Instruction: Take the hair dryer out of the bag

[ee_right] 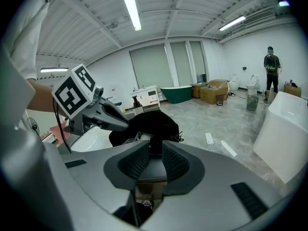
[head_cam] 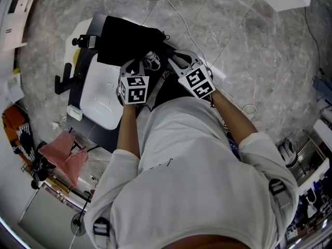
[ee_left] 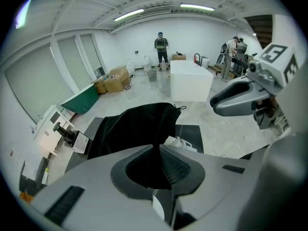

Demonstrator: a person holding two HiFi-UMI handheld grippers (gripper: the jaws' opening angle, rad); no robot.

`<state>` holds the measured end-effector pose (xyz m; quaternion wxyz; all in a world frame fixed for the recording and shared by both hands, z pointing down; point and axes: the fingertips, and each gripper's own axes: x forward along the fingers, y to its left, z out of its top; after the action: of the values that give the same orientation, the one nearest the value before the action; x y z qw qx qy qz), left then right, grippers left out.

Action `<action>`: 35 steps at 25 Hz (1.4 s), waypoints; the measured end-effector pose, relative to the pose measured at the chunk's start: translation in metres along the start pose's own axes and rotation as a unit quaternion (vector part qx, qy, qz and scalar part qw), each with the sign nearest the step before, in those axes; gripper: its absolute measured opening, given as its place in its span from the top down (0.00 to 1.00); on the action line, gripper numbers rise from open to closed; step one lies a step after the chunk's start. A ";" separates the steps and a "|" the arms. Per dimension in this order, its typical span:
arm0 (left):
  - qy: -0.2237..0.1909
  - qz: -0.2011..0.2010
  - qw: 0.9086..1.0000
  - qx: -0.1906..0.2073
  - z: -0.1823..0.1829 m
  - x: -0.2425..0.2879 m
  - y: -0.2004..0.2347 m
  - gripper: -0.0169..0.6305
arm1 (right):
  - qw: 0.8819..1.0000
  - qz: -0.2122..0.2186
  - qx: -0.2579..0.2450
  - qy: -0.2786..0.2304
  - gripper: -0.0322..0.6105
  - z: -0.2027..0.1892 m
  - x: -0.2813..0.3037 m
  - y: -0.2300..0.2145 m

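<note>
Both grippers (head_cam: 141, 62) (head_cam: 174, 61) on black bag (head_cam: 127, 40)

Black bag (head_cam: 127, 43) lies crumpled on the far side, white hair dryer (head_cam: 151, 60) just peeking out its near-right opening.

A white basin (head_cam: 101, 95) lies on a dark table (head_cam: 106, 135), a pink cloth (head_cam: 65, 154) nearby.

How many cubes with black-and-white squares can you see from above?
2. The left cube rides on the left gripper, by the black bag; the right cube rides on the right gripper. None seems hidden.
</note>
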<state>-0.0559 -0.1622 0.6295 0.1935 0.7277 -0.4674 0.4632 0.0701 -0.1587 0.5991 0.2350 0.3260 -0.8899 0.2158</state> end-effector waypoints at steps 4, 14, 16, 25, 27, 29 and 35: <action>-0.015 0.002 1.000 -0.013 0.008 0.000 0.025 0.90 | 1.000 0.001 -0.006 0.007 0.84 0.005 0.009 0.009; -0.039 -0.013 0.998 -0.057 0.015 0.010 0.072 0.90 | 0.999 0.001 -0.022 0.030 0.83 0.020 0.034 0.024; -0.046 -0.016 0.997 -0.063 0.017 0.011 0.082 0.90 | 0.999 0.005 -0.023 0.037 0.82 0.022 0.042 0.029; -0.087 -0.048 0.993 -0.058 0.021 0.019 0.111 0.90 | 0.997 0.013 -0.017 0.074 0.79 0.021 0.079 0.047; -0.093 -0.059 0.992 -0.064 0.021 0.019 0.113 0.90 | 0.997 0.010 -0.018 0.080 0.78 0.020 0.086 0.048; -0.098 -0.070 0.990 -0.071 0.019 0.020 0.113 0.90 | 0.996 0.010 -0.018 0.088 0.78 0.018 0.092 0.050; -0.119 -0.104 0.985 -0.077 0.019 0.022 0.112 0.90 | 0.994 0.002 -0.006 0.110 0.74 0.012 0.112 0.052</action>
<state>-0.1401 -0.2416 0.6224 0.2388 0.8050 -0.4433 0.3139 -0.0449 -0.1827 0.6400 0.3327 0.2973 -0.8606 0.2456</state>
